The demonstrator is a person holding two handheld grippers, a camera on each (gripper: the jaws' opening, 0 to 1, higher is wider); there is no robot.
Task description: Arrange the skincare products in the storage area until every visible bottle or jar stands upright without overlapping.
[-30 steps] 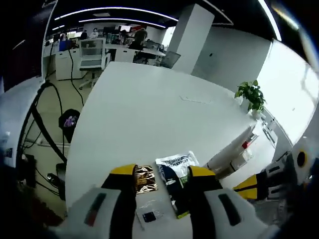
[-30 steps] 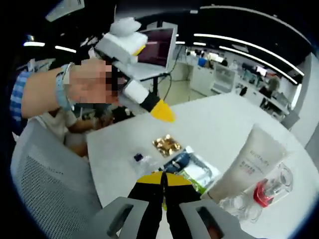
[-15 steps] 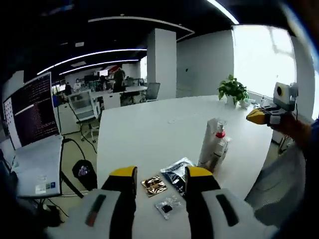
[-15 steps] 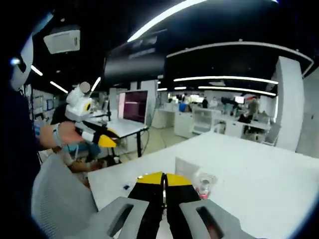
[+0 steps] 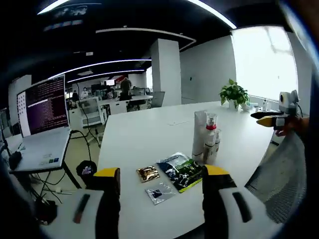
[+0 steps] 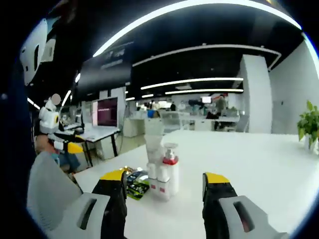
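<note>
The left gripper view looks low across the white table (image 5: pixel 149 129) from its near edge. The bottles (image 5: pixel 205 144) stand at two o'clock. The right gripper view faces the same bottles (image 6: pixel 162 172) from another side, closer, at twelve o'clock.

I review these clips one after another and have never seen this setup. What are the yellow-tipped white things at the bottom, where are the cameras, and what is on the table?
A person holds one pair of tongs in each hand, and a fisheye camera rides on each pair. The left tongs and the right tongs both stand open, holding nothing. On the white table stand a white tube and a red-collared pump bottle, close together. Beside them lie flat sachets: a gold one, a dark green one and a small clear one. A laptop sits on a side desk.
</note>
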